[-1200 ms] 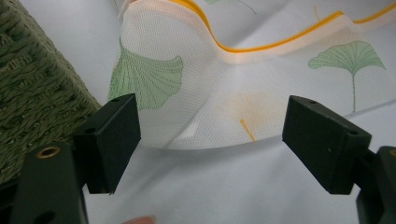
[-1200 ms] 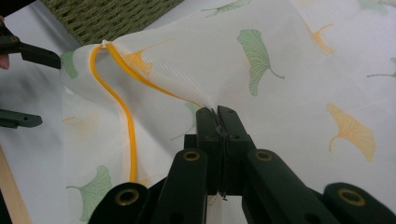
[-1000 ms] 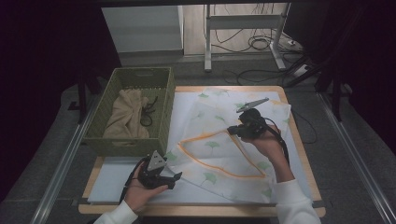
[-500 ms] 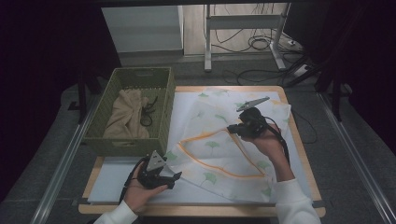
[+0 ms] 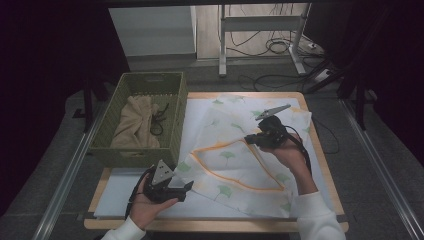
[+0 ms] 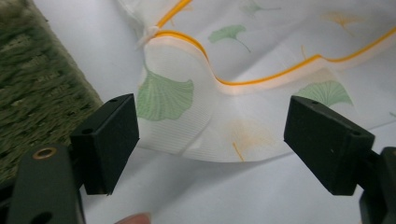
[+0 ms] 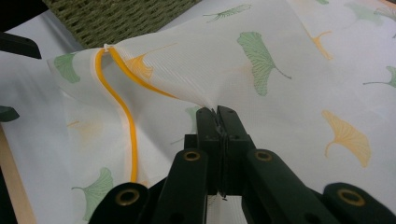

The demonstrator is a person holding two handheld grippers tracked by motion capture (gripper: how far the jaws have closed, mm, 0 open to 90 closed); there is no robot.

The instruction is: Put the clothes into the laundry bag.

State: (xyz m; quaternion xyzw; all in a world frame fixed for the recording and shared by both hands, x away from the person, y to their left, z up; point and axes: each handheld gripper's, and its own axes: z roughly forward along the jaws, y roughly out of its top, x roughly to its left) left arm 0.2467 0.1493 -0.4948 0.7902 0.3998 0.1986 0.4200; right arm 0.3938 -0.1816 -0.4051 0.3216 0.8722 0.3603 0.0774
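A thin, finely woven white cloth [image 5: 240, 155] printed with green and orange ginkgo leaves and edged in an orange band is lying rumpled across the white table mat [image 5: 125, 185], beside a woven green basket [image 5: 177, 120] that is holding a folded tan fabric [image 5: 132, 125] and a dark cord. The right gripper [image 7: 217, 114] is pinching a raised fold of the cloth between fully closed jaws. The left gripper [image 6: 212, 140] is hovering wide open at the cloth's near corner, gripping nothing.
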